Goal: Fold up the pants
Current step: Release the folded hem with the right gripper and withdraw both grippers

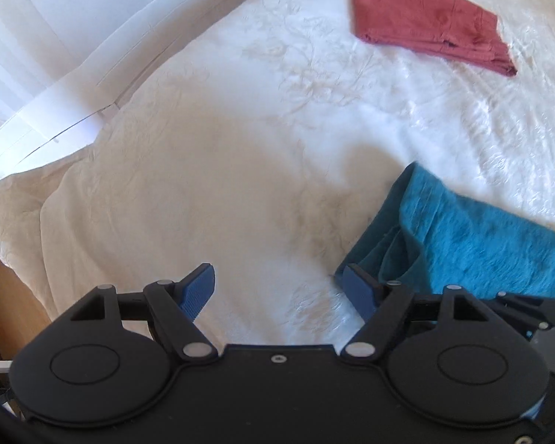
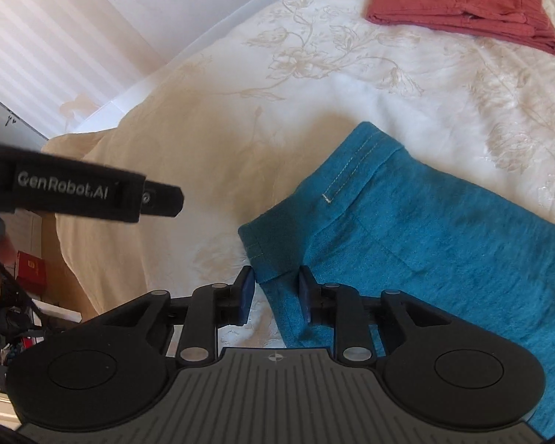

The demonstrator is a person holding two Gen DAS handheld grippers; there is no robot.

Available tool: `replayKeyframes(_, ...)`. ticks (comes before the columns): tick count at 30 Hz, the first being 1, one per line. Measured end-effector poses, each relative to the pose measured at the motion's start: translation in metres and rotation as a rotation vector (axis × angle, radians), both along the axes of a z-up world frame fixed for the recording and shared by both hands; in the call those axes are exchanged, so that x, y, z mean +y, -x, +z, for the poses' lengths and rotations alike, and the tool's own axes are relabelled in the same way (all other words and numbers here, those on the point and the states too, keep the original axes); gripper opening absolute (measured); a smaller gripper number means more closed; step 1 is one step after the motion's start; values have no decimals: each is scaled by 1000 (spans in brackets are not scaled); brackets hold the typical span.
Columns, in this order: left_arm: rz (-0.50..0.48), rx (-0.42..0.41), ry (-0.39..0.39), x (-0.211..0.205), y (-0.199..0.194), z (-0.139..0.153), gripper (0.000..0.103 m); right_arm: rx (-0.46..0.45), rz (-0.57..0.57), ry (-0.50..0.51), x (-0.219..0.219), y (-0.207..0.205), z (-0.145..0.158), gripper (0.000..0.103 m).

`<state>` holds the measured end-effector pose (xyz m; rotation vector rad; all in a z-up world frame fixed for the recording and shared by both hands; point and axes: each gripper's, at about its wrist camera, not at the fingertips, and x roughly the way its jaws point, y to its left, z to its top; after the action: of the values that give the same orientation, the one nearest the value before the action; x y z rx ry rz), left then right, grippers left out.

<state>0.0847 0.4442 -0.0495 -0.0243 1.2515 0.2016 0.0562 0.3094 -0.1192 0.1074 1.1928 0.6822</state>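
Note:
Teal pants (image 2: pixel 425 229) lie on the white bedspread, a hemmed corner toward me; they also show at the lower right of the left wrist view (image 1: pixel 481 244). My right gripper (image 2: pixel 274 290) is partly open, its blue pads either side of the pants' near corner edge, with a gap on the left pad's side. My left gripper (image 1: pixel 281 290) is wide open and empty over bare bedspread, its right pad (image 1: pixel 359 288) just beside the pants' left edge. The left gripper's black body (image 2: pixel 92 192) crosses the right wrist view at left.
Folded red pants (image 1: pixel 429 22) lie at the far side of the bed, also in the right wrist view (image 2: pixel 462 3). The white floral bedspread (image 1: pixel 240 148) drops off at the left edge. A white wall and skirting run behind. Floor clutter with a red box (image 2: pixel 31 270) is at lower left.

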Motion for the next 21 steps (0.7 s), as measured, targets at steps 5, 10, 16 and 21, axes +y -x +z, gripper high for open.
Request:
replayKeyframes(5, -72, -70, 95, -37, -27, 27, 78, -71, -113, -8, -48, 0, 36, 31)
replayKeyframes(10, -187, -101, 163, -100, -58, 33, 78, -128, -255, 93, -116, -3, 53, 32)
replayKeyframes(16, -303, -71, 159, -156, -75, 11, 81, -116, -467, 135, -184, -13, 46, 32)
replayKeyframes(21, -367, 46, 106, -185, -69, -37, 81, -79, -597, 177, -221, -24, 29, 32)
